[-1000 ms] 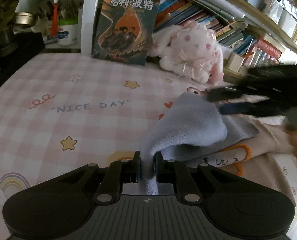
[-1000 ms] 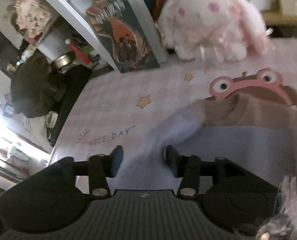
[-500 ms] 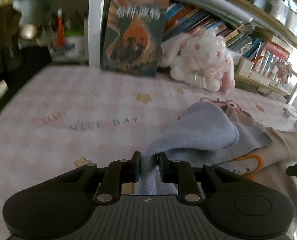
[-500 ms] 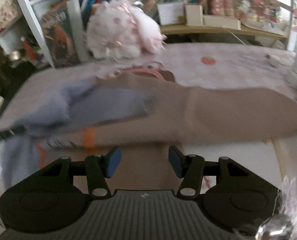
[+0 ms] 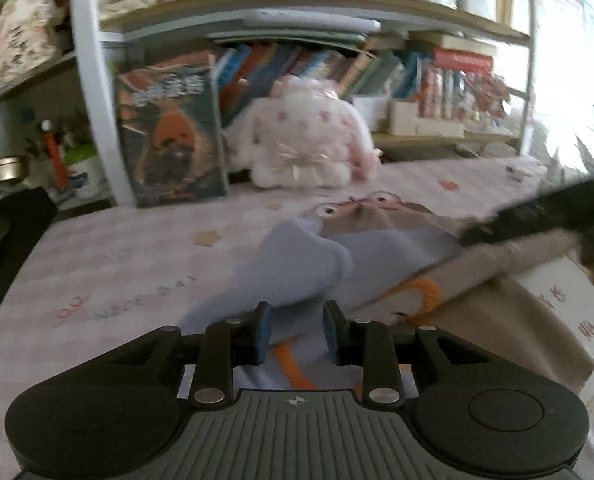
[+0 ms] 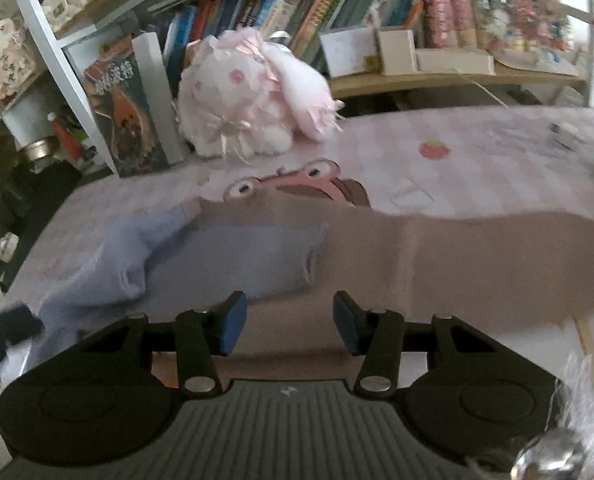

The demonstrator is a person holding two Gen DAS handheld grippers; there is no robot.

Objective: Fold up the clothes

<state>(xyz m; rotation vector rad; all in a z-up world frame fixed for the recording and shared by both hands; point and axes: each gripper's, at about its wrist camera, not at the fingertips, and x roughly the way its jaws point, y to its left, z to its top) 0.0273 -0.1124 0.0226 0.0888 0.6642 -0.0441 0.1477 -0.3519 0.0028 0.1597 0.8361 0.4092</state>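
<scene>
My left gripper [image 5: 295, 330] has just been opening; its jaws now stand apart with the lavender sleeve [image 5: 297, 264] lying loose between and ahead of them, no longer pinched. My right gripper [image 6: 287, 320] is released too, hovering over the garment [image 6: 437, 256] with nothing between its pads. The garment lies flat on the pink cloth [image 6: 497, 160], its long axis running across my right view, the brown half stretching rightward. I judge my right hand nearer that unfolded end.
</scene>
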